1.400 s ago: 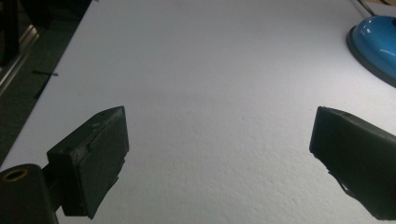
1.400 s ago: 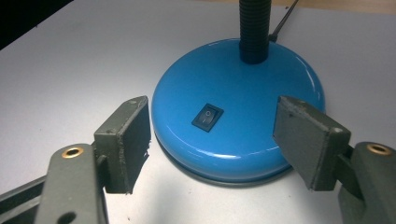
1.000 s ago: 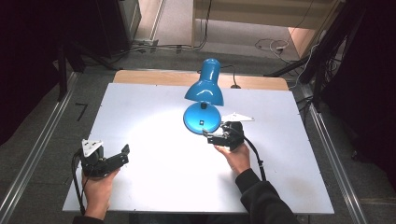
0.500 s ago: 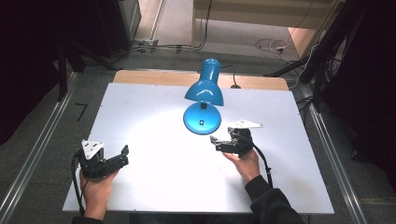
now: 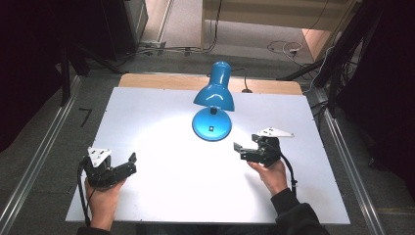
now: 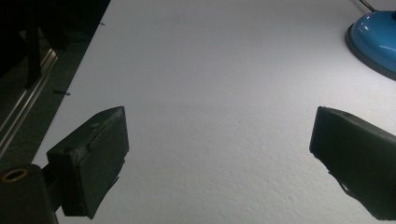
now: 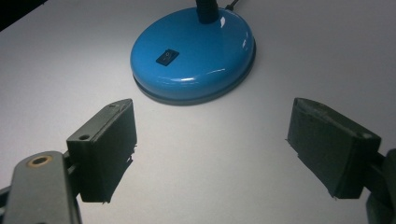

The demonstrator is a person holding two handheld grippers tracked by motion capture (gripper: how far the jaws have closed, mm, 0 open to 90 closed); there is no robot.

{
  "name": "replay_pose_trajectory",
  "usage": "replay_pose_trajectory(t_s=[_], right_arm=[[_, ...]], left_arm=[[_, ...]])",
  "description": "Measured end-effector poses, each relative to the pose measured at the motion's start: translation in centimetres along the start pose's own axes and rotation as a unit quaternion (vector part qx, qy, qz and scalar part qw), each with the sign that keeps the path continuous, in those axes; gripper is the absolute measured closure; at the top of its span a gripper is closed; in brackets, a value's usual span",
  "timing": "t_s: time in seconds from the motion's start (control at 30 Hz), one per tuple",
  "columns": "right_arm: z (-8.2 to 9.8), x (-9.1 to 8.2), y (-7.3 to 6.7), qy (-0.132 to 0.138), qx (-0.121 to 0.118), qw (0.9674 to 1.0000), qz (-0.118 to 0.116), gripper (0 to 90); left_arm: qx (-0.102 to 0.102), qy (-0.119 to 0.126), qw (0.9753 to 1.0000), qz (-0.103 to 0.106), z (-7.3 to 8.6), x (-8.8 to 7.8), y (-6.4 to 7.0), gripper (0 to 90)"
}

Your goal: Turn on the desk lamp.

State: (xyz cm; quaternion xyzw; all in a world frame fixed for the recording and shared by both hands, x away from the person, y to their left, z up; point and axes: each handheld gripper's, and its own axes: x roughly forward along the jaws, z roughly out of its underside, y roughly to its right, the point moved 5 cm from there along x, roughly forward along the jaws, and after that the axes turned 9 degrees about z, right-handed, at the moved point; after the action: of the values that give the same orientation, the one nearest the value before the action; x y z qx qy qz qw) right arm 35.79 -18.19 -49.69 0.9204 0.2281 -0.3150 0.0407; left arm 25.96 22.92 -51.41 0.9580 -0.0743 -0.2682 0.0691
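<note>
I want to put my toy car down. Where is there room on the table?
Between the left gripper and right gripper the white table lies bare, also left of the blue lamp. It is tighter between the lamp's base and the right gripper.

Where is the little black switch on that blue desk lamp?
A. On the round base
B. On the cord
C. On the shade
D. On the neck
A: the black rocker switch sits on top of the blue desk lamp's round base, seen just ahead of the right gripper's open jaws.
</note>
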Motion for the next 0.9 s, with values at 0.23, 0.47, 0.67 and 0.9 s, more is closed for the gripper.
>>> replay_pose_trajectory(t_s=[0.23,0.47,0.67,0.9], right_arm=[[0.2,-0.7,0.8,0.006,0.003,0.9999,0.008,14.3],[0.5,-1.0,1.3,0.002,0.007,0.9999,0.011,14.3],[0.9,-1.3,1.7,0.0,0.004,0.9999,0.017,14.3],[1.0,-1.6,2.3,0.001,0.008,0.9997,0.022,14.3]], left_arm=[[0.0,0.006,1.0,0.001,-0.1,-0.2,-0.1,5.4],[0.0,0.004,1.0,0.004,-0.1,-0.1,-0.1,5.4],[0.003,0.006,1.0,0.004,-0.1,-0.2,0.0,5.4],[0.001,0.007,1.0,0.002,-0.2,-0.3,-0.2,5.4]])
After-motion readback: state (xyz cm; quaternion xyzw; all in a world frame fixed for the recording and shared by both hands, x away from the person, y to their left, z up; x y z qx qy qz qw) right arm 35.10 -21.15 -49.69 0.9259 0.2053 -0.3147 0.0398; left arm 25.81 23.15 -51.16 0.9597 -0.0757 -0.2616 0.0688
